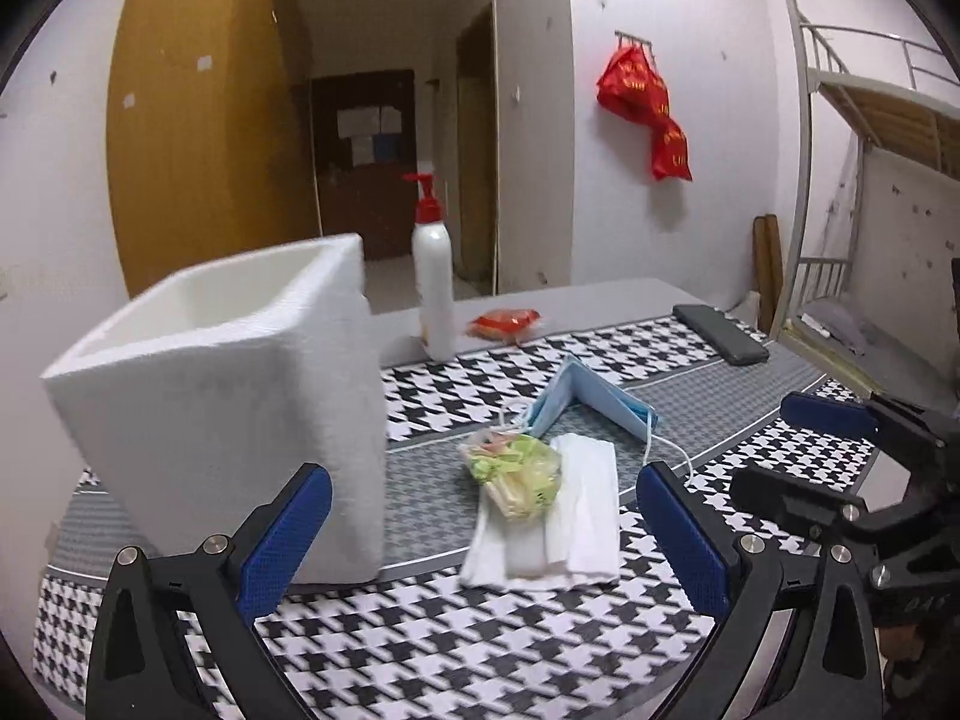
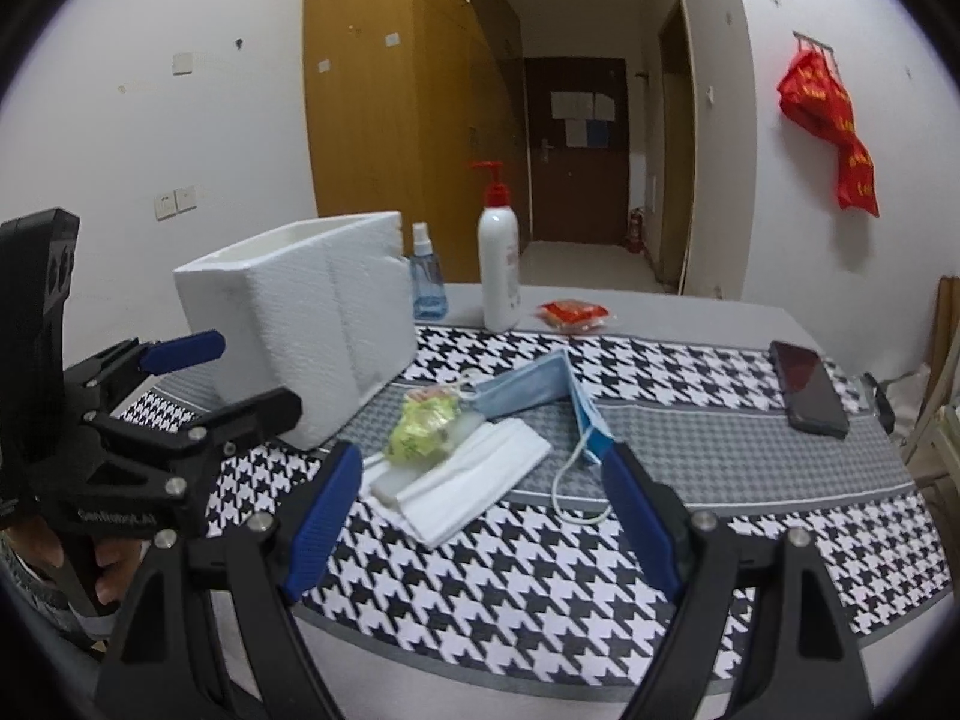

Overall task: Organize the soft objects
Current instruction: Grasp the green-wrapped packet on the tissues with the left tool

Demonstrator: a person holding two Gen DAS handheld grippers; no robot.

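A white face mask lies flat on the houndstooth cloth. A green-yellow plastic packet lies on its near-left part. A folded blue face mask stands tented just behind them. A white foam box, open on top, stands to the left. My left gripper is open and empty, just short of the white mask; it shows in the right wrist view beside the box. My right gripper is open and empty above the white mask, and shows at the right in the left wrist view.
A white pump bottle and a red snack packet stand at the table's far edge. A small blue spray bottle is behind the box. A black phone lies at the right.
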